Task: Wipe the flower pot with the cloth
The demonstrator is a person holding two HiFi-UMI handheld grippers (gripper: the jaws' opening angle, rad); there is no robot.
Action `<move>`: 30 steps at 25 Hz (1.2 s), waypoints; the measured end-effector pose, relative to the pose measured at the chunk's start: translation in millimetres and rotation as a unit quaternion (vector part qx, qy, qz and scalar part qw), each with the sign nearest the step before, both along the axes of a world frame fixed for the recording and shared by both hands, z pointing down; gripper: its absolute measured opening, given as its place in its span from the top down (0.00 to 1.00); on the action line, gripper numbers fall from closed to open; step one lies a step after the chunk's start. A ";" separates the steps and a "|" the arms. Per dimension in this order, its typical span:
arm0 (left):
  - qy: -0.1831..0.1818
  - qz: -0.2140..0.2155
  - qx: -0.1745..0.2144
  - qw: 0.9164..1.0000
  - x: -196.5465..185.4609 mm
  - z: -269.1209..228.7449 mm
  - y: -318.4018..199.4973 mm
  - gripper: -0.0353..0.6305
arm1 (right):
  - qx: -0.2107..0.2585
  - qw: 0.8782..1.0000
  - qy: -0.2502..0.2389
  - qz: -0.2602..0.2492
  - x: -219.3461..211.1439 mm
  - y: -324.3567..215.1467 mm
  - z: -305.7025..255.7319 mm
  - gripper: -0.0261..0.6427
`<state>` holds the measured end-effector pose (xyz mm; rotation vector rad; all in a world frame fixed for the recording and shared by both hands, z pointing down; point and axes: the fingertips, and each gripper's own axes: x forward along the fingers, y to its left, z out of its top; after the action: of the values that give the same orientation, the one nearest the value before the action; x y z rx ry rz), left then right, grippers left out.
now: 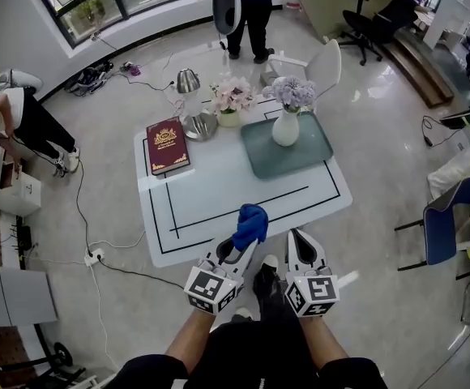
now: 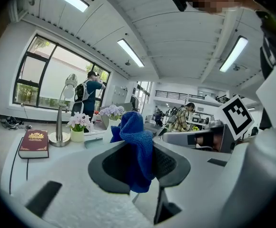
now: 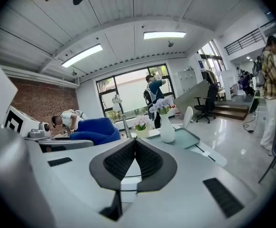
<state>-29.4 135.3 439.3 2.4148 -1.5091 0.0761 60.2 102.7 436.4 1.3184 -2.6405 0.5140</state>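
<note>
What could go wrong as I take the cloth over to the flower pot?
1. The left gripper pinches only a bunch of the blue cloth, so rubbing might pull it free.
2. The right gripper is shut and empty, so nothing steadies the small flower pot. It may slide or tip.
3. The tall white vase and the metal stand stand on either side of the pot. A wide sweep could knock either.

The table (image 1: 219,209) is bare in front; book (image 1: 167,146), flower pot (image 1: 230,118), vase (image 1: 285,128) and tray (image 1: 309,154) crowd its far half.
</note>
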 end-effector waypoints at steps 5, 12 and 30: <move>0.002 0.000 -0.006 1.000 0.3 1.2 -75.4 0.79 | -0.006 1.000 0.006 -0.007 -4.2 -74.7 0.5 0.95; 0.007 0.000 -0.025 1.000 -9.0 21.5 -151.3 0.79 | -0.022 1.000 0.014 -0.003 -8.5 -143.8 16.9 0.95; -0.003 0.027 0.003 1.000 -46.5 80.9 -342.5 0.79 | -0.040 0.995 0.041 0.079 7.2 -219.2 57.5 0.95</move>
<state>-75.9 -207.1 520.1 2.4618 -1.4497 0.0887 67.4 -116.5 494.0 1.4971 -2.4363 0.5681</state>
